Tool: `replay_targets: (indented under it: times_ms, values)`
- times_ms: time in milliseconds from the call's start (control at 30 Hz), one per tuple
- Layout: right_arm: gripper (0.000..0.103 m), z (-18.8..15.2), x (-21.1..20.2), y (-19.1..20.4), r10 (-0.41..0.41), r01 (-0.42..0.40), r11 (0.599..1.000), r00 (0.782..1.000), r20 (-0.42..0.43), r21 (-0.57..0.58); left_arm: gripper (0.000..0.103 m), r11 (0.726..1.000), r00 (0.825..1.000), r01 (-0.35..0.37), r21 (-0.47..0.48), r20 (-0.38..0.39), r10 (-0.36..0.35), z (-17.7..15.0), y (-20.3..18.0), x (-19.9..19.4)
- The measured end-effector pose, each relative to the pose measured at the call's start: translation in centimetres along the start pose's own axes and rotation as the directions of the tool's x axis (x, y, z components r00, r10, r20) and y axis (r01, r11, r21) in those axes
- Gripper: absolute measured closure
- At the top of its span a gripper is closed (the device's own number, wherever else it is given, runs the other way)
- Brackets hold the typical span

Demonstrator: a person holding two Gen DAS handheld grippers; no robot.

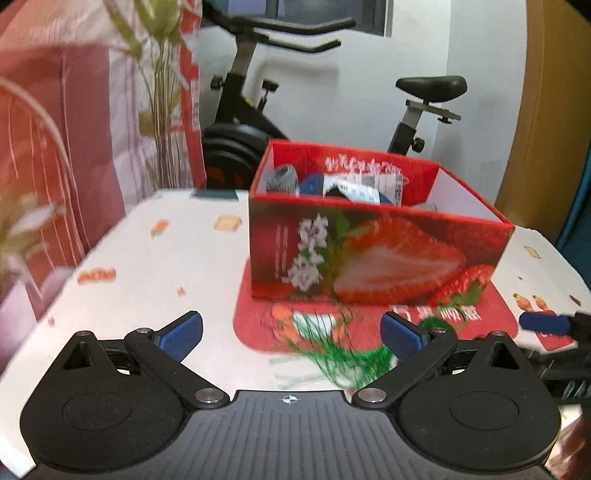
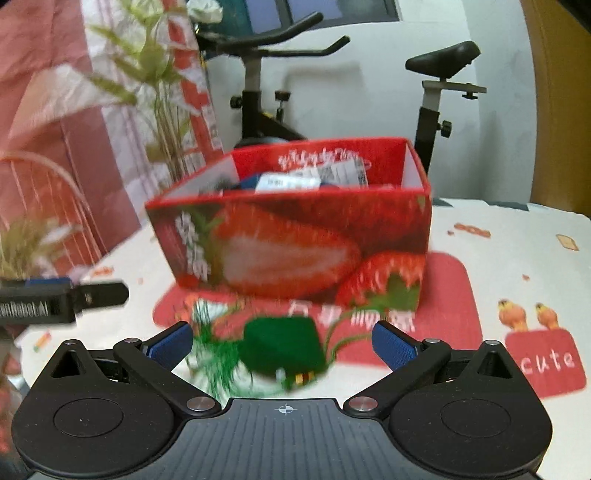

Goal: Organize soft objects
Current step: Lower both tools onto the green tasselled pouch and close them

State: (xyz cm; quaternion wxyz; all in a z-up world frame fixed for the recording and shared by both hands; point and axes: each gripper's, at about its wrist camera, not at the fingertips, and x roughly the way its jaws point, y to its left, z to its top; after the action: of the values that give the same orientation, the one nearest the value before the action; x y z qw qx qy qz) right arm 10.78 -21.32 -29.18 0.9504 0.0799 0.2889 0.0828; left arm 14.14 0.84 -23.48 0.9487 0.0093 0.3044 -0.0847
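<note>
Right wrist: both tongs, right [image 2: 282, 345] and left [image 1: 291, 334], gape empty; green yarn [image 2: 282, 349] between; box [image 2: 295, 236] at 12.

A white wall [image 1: 406, 74] closes the room at twelve o'clock, with the lower edge of a dark window [image 1: 328, 14] high up. Before it stands a black exercise bike [image 1: 255, 107]: handlebars at eleven, saddle at one. At nine o'clock hangs a pink and red patterned curtain [image 1: 55, 147], with pale green plant stems [image 1: 162, 85] in front of it. A wooden panel [image 1: 546, 110] rises at three o'clock. The table [image 1: 166, 258] carries a white cloth with small printed pictures. The light is even and soft.
</note>
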Motion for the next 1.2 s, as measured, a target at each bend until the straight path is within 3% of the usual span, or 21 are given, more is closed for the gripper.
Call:
replay_targets:
  times_ms: [333,767,967,1067,1200]
  values:
    - [0.001,-2.9,0.4,-0.5,-0.008,0.006,0.998,0.999,-0.034,-0.06,0.0,1.0,0.998,-0.008,-0.011,-0.066,0.008,-2.3,0.1,1.5]
    - [0.015,-2.7,2.4,-1.7,0.002,-0.008,0.995,0.998,-0.066,-0.095,0.0,0.997,0.99,0.017,-0.071,-0.141,-0.027,-2.6,1.1,4.0]
    - [0.021,-1.3,4.5,-1.8,0.025,-0.037,0.993,0.994,-0.104,-0.113,0.001,0.988,0.984,0.15,-0.02,-0.089,-0.151,0.1,-0.7,4.5]
    - [0.022,-0.6,5.4,-1.5,0.047,-0.061,0.988,0.993,-0.105,-0.14,0.014,0.963,0.957,0.265,-0.048,-0.111,-0.269,0.6,-1.8,5.5]
    - [0.027,-0.1,6.1,-0.8,0.076,-0.094,0.98,0.992,-0.103,-0.178,0.034,0.932,0.921,0.36,-0.046,-0.141,-0.363,0.4,-3.5,6.5]
